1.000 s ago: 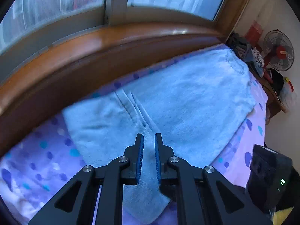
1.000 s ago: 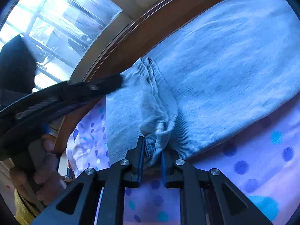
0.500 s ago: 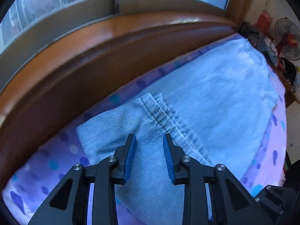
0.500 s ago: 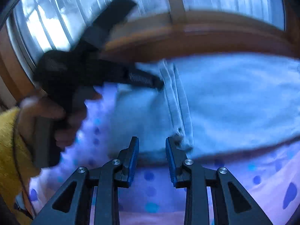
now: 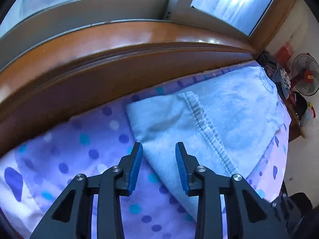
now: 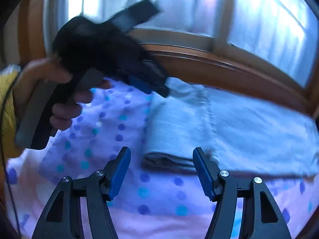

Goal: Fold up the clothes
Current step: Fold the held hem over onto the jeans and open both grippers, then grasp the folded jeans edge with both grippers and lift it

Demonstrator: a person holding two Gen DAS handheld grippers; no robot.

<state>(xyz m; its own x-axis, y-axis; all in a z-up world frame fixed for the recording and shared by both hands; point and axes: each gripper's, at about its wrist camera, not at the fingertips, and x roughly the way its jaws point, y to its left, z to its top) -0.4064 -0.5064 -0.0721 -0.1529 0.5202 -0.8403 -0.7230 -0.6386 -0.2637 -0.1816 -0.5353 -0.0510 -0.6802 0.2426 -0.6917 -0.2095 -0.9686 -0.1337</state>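
Light-blue folded jeans (image 5: 219, 115) lie flat on the purple dotted bedsheet (image 5: 79, 159), along the wooden window sill. My left gripper (image 5: 159, 166) hovers over the near left corner of the jeans, its jaws opening, nothing pinched between the blue pads. In the right wrist view the same jeans (image 6: 229, 125) stretch to the right, their folded end facing me. My right gripper (image 6: 161, 172) is just short of that folded end with jaws opening wide and nothing in them. The left gripper (image 6: 159, 89), held by a hand (image 6: 59, 111), hangs over the jeans' far left corner.
A brown wooden sill (image 5: 119, 45) and window run along the bed's far side. A standing fan (image 5: 305, 75) and a pile of clothes (image 5: 273, 69) sit past the bed's right end. A yellow sleeve (image 6: 8, 107) shows at the left.
Both grippers let go of the jeans and opened. The right gripper rolled level and backed off the folded end; the left slid towards the jeans' left corner.
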